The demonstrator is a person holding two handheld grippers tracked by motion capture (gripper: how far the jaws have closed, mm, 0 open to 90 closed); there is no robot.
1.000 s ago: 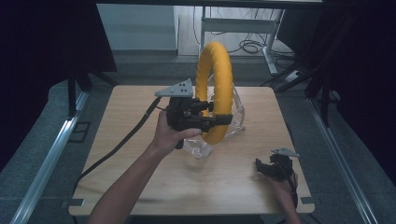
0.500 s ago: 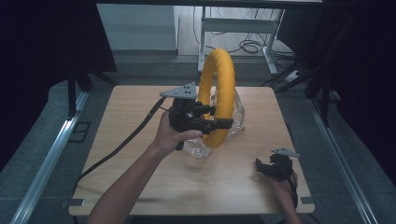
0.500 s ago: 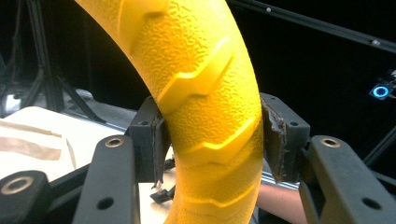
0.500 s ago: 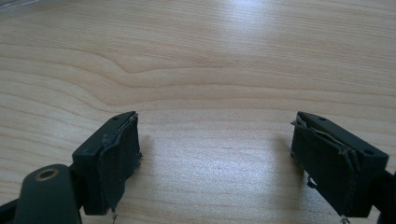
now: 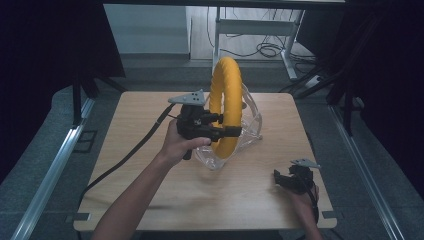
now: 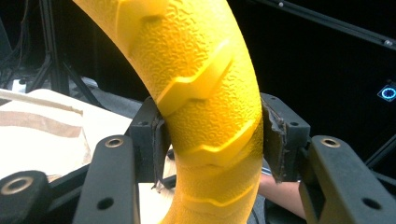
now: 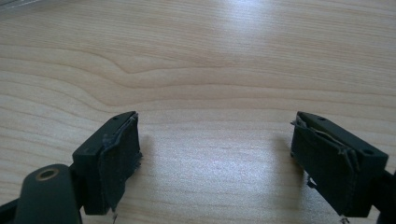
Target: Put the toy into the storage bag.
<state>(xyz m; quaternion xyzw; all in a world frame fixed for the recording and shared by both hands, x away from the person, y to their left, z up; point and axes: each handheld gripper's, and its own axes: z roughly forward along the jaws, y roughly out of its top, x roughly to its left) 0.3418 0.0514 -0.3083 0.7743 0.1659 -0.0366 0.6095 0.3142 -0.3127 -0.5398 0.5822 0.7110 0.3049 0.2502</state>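
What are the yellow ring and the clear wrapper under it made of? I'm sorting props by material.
The yellow ring looks like moulded rubber or soft plastic: a matte, pebbled skin with raised chevron ridges, clamped between the left gripper pads. The clear wrapper seems to be thin glossy plastic film, see-through, creased and catching highlights. The table shows pale wood grain, possibly a veneer.

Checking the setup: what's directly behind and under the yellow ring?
A crumpled clear plastic bag lies behind and beneath the yellow ring on the table. The ring's lowest part is covered by it.
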